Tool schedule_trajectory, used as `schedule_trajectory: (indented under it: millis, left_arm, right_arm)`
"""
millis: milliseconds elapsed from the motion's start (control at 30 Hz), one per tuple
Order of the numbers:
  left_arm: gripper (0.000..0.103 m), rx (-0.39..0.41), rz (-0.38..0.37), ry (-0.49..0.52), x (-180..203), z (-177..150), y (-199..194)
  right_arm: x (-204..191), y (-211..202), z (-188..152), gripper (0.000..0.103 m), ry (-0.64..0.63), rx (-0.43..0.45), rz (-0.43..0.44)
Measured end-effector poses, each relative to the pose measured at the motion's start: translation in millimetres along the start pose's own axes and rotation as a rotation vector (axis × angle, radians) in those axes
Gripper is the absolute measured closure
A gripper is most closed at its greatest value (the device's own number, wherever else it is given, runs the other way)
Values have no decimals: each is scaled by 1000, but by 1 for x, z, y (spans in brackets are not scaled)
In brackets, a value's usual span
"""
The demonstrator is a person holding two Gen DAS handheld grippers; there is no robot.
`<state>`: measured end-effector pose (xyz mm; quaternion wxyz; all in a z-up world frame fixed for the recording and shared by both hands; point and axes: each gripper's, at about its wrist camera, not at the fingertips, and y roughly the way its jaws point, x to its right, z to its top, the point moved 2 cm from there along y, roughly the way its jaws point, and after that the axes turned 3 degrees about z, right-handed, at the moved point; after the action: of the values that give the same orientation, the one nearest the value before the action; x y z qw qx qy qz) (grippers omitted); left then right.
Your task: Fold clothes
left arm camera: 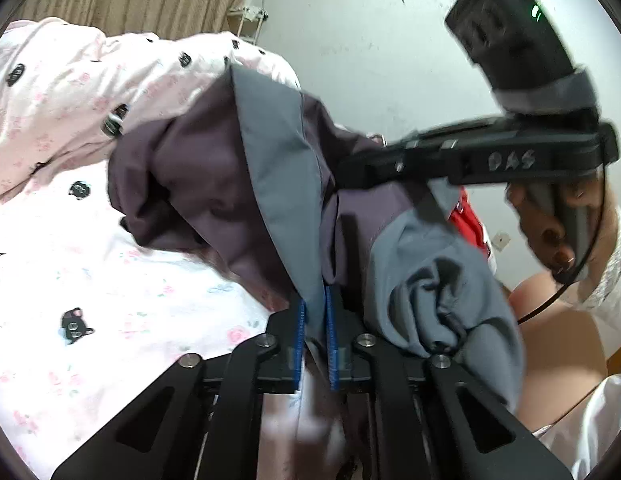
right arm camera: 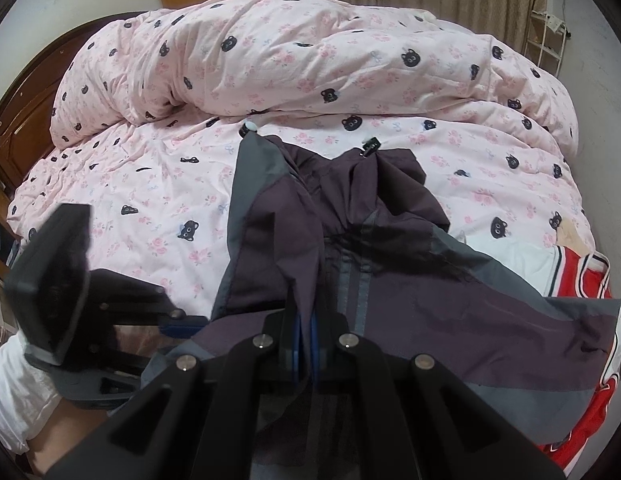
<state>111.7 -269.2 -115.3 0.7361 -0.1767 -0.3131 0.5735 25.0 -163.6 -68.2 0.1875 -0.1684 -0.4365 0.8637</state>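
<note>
Fingers of both grippers (left arm camera: 313,320) (right arm camera: 305,340) pinch the purple-grey jacket (right arm camera: 390,264) above the bed (right arm camera: 150,208)

Both wrist views are set close above the pink bed (right arm camera: 150,208), aimed along the fingers; the purple-grey jacket (left arm camera: 214,168) is shared.

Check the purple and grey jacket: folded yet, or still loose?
Loose: the jacket hangs bunched and creased between the left gripper and right gripper, both shut on it.

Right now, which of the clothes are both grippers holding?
The purple and grey jacket, pinched by both; the red and white jersey lies untouched on the bed.
</note>
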Motion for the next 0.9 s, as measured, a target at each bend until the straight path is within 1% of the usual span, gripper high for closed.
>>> schedule_trajectory:
  millis: [67, 133, 200, 333, 433, 467, 533, 600, 633, 700, 767, 833, 900]
  left_arm:
    - [97, 10, -5, -27, -7, 0, -6]
    - [99, 10, -8, -26, 0, -5, -14]
    - [102, 9, -15, -24, 9, 0, -6]
    - [103, -2, -11, -25, 15, -6, -11]
    - [103, 32, 27, -54, 13, -9, -24]
    - [103, 48, 38, -65, 11, -10, -30]
    - [103, 81, 71, -90, -1, -5, -41]
    - [103, 115, 103, -119, -15, -3, -53]
    - [103, 134, 118, -135, -23, -3, -60]
    - [103, 172, 147, -166, -31, -2, -74]
    - [103, 217, 194, -199, -38, -5, -98]
    - [103, 244, 253, -233, -57, -9, -118]
    - [103, 259, 306, -269, -68, -17, -135]
  right_arm:
    - [-3, 2, 1, 99, -2, 0, 8]
    - [-6, 2, 2, 99, -7, 3, 13]
    - [-9, 2, 3, 99, -12, 7, 17]
    - [-15, 2, 5, 99, -23, 14, 25]
    - [-19, 2, 7, 98, -30, 20, 30]
    - [-21, 2, 7, 96, -33, 22, 32]
    - [-24, 1, 9, 94, -38, 26, 36]
    - [-27, 1, 10, 84, -43, 30, 40]
    - [-29, 1, 10, 82, -46, 32, 42]
    - [-35, 1, 11, 66, -58, 40, 52]
    - [-44, 0, 12, 61, -73, 51, 72]
    - [-54, 0, 13, 60, -90, 56, 96]
    - [-64, 2, 13, 60, -111, 54, 101]
